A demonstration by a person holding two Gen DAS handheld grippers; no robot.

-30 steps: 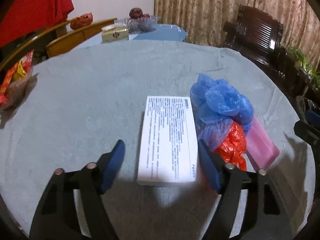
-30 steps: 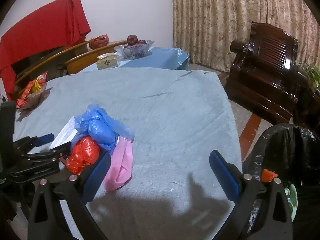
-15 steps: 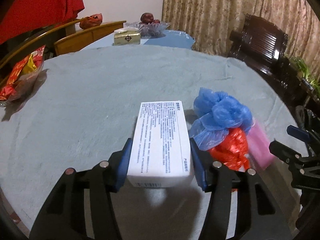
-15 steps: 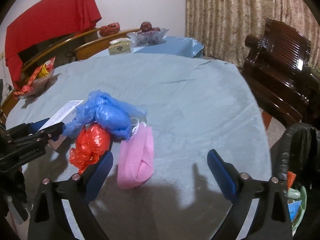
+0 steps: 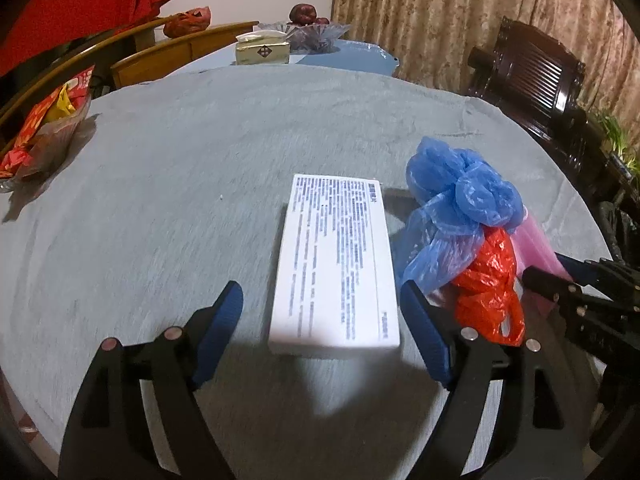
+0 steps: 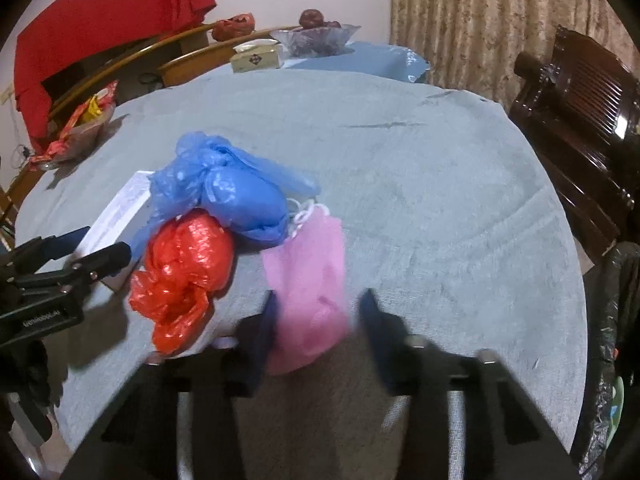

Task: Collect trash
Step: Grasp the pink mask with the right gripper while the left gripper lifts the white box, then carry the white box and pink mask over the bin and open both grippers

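A white printed box [image 5: 336, 260] lies on the grey tablecloth [image 5: 180, 184], between the fingers of my left gripper [image 5: 320, 308]. Its jaws are opening and neither pad presses on the box. Right of the box lie a crumpled blue bag [image 5: 460, 200], a red bag [image 5: 488, 280] and a pink face mask [image 6: 312, 276] with white loops. My right gripper [image 6: 320, 312] straddles the near end of the mask. Its jaws are closing, blurred: the left finger touches the mask and a small gap shows at the right finger. The blue bag [image 6: 224, 192] and red bag [image 6: 188, 264] sit just left of it.
A black-lined trash bin [image 6: 616, 320] stands past the table's right edge. A bowl of snack packets [image 5: 40, 132] sits at the far left. A tissue box [image 5: 262, 50] and a fruit bowl [image 5: 312, 32] are at the back. A dark wooden chair [image 5: 532, 72] stands on the right.
The left jaws narrowed toward the white box, then widened again. The right gripper came down to the pink mask and its wide jaws drew in around it.
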